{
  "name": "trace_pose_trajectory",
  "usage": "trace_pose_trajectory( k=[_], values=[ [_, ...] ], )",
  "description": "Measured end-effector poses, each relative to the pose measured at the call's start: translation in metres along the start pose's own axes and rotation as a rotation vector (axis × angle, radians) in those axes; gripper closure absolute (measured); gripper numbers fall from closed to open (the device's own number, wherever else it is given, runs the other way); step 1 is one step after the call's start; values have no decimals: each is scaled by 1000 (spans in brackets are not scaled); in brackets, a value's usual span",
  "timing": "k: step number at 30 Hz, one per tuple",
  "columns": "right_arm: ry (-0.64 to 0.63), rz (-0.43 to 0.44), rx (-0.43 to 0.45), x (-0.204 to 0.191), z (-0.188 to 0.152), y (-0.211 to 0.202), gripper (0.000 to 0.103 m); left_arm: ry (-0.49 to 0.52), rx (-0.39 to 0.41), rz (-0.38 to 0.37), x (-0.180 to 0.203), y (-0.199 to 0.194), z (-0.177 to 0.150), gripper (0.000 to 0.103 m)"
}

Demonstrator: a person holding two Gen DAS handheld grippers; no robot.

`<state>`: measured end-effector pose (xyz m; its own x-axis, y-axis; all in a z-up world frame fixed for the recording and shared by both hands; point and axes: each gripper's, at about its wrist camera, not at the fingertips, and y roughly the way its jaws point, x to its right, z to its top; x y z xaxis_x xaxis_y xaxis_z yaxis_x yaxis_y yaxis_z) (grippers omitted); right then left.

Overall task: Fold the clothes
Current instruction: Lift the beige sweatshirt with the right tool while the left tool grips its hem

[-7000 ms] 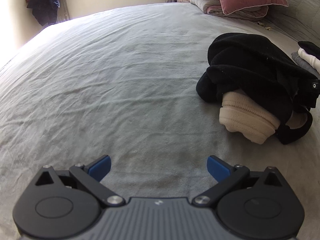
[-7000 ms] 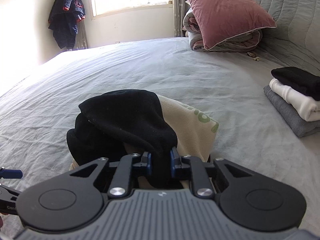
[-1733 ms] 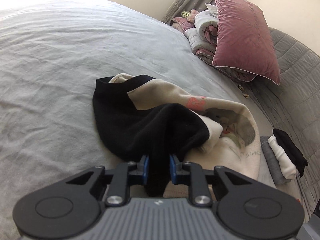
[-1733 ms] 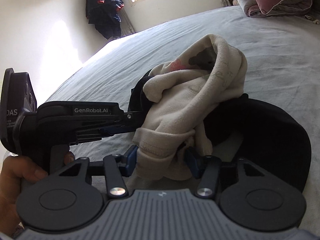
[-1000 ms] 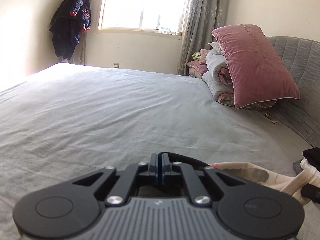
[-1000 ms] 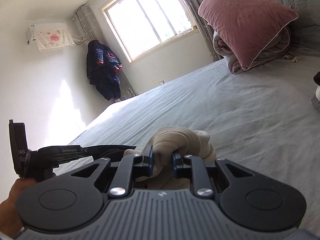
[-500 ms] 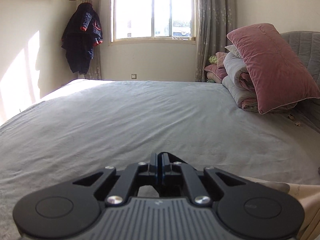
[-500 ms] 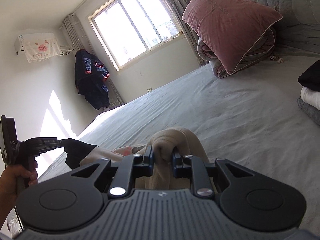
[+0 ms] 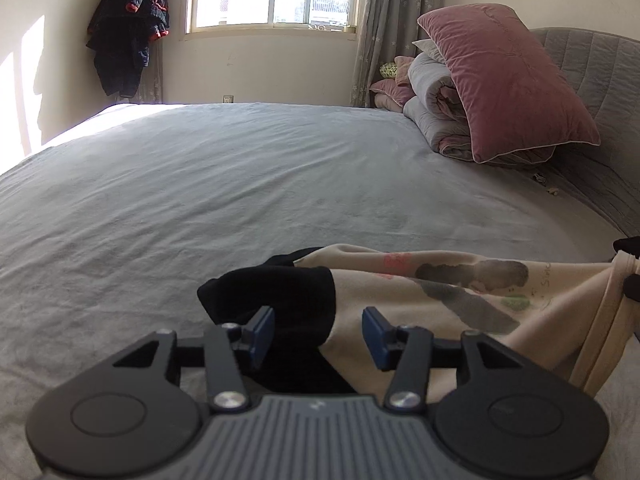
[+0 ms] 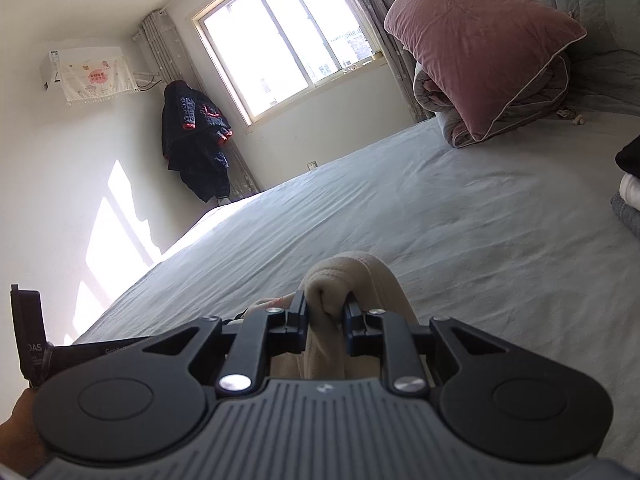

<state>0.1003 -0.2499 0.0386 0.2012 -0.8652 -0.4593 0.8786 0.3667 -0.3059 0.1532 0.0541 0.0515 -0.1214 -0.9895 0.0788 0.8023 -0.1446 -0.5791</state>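
Observation:
A cream sweatshirt with black sleeves and a printed front (image 9: 460, 296) is stretched above the grey bed (image 9: 240, 184). My left gripper (image 9: 318, 330) is open, its blue pads either side of the black sleeve cuff (image 9: 280, 292), which sags between them. In the right wrist view my right gripper (image 10: 326, 316) is shut on a bunched cream fold of the sweatshirt (image 10: 352, 276). The left gripper's handle (image 10: 36, 352) and the hand holding it show at the lower left of that view.
A pink pillow (image 9: 504, 80) lies on rolled grey bedding at the headboard, far right. Folded clothes (image 10: 630, 188) are stacked at the bed's right edge. A dark jacket (image 9: 128, 28) hangs in the far left corner by the window.
My left gripper has opened and let go of the black sleeve, which now droops between its pads. The sweatshirt is spread wider between the two grippers. The right gripper keeps its hold.

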Motion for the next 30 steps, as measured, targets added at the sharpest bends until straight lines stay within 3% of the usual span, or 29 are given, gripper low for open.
trace_pose_trajectory(
  k=[8,18,22,23,24,25,30],
  values=[
    [4,-3,-9,0,0,-1,82,55,-103,-302,60,-20,-49,47],
    [13,1,-18,1,-1,-3,82,149,-193,-394,132,-5,-85,47],
    [15,3,-21,1,0,-4,82,121,-208,-364,147,9,-90,50],
    [16,3,-22,2,0,-4,82,111,-208,-353,150,13,-91,63],
    [17,4,-22,2,0,-5,82,109,-209,-334,151,16,-91,91],
    [16,4,-23,3,0,-6,82,108,-205,-309,151,16,-91,98],
    [-10,-1,-28,4,0,-12,82,129,-75,-160,124,-16,-81,99]
  ],
)
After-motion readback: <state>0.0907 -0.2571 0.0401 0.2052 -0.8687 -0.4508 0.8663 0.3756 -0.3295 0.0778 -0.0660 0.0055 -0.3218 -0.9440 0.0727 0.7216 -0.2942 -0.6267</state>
